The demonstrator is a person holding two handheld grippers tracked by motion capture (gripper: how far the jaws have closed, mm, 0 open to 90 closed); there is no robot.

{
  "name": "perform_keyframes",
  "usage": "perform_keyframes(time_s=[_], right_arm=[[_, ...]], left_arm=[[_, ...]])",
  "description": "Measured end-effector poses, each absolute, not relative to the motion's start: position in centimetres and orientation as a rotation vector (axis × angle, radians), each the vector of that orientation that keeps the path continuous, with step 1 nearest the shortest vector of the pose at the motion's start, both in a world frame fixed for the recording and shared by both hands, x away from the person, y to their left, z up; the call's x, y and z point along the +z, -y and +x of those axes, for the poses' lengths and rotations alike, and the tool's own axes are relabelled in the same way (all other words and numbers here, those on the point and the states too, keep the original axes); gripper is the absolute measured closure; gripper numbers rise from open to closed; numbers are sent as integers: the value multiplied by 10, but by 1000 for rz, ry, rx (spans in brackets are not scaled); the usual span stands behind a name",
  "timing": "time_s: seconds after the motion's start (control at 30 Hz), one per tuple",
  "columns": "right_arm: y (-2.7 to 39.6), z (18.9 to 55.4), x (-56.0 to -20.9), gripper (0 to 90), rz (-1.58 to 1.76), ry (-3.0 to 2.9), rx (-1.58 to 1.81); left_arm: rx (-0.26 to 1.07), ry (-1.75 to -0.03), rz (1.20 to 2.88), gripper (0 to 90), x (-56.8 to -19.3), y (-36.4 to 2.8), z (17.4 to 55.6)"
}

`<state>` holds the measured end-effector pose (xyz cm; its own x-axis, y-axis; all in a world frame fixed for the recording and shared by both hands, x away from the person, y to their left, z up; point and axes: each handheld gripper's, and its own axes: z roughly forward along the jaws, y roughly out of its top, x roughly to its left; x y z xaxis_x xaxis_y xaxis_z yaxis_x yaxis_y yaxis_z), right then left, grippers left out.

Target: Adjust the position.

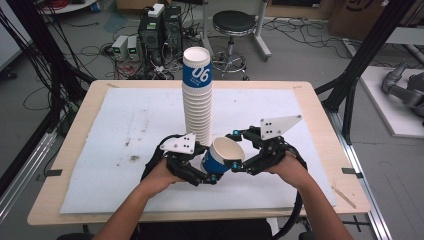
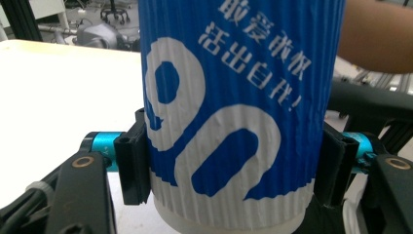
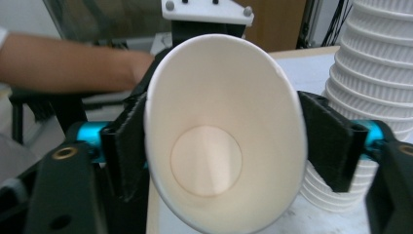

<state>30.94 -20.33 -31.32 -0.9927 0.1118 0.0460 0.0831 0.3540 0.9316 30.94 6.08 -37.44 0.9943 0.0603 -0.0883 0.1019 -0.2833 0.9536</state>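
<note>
- High view: the loose cup [image 1: 223,156] lies tilted between both tools, at 5 o'clock from the cup stack [image 1: 197,95] and just beside its base; mouth toward 1 o'clock.
- Left tool [image 1: 212,176] is clenched on the cup body; right tool [image 1: 235,150] grasps its rim.
- Tabletop [image 1: 310,100] carries the stack.

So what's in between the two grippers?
One blue-and-white paper cup, tipped sideways; the left gripper and right gripper both clamp it, as the high view shows.
</note>
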Motion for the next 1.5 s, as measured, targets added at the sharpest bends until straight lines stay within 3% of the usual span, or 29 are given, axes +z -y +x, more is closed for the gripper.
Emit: perform_keyframes(time_s=[0.07,0.17,0.27,0.47,0.67,0.9,1.03,1.17,1.3,1.5], right_arm=[[202,309,-311,276,158,-2576,1724],[201,308,-306,277,131,-2592,1645],[201,308,-303,276,133,-2608,1606],[195,309,-303,273,156,-2637,1580],[193,310,-306,189,254,-2522,1772],[194,311,-309,188,276,-2490,1825],[192,309,-306,239,211,-2506,1763],[189,308,-306,177,249,-2461,1791],[188,308,-309,177,344,-2419,1863],[187,311,-320,177,367,-2433,1937]], left_arm=[[-16,-139,1889,297,-373,-59,308],[27,-180,1938,205,-373,-60,306],[44,-170,1937,208,-371,-61,305],[19,-136,1959,310,-371,-58,306],[-19,-172,1843,308,-370,-61,309],[-25,-176,1832,308,-371,-61,309],[-9,-173,1851,309,-372,-58,307],[-7,-186,1799,310,-373,-60,308],[-8,-202,1719,313,-373,-66,309],[9,-195,1729,310,-373,-66,308]])
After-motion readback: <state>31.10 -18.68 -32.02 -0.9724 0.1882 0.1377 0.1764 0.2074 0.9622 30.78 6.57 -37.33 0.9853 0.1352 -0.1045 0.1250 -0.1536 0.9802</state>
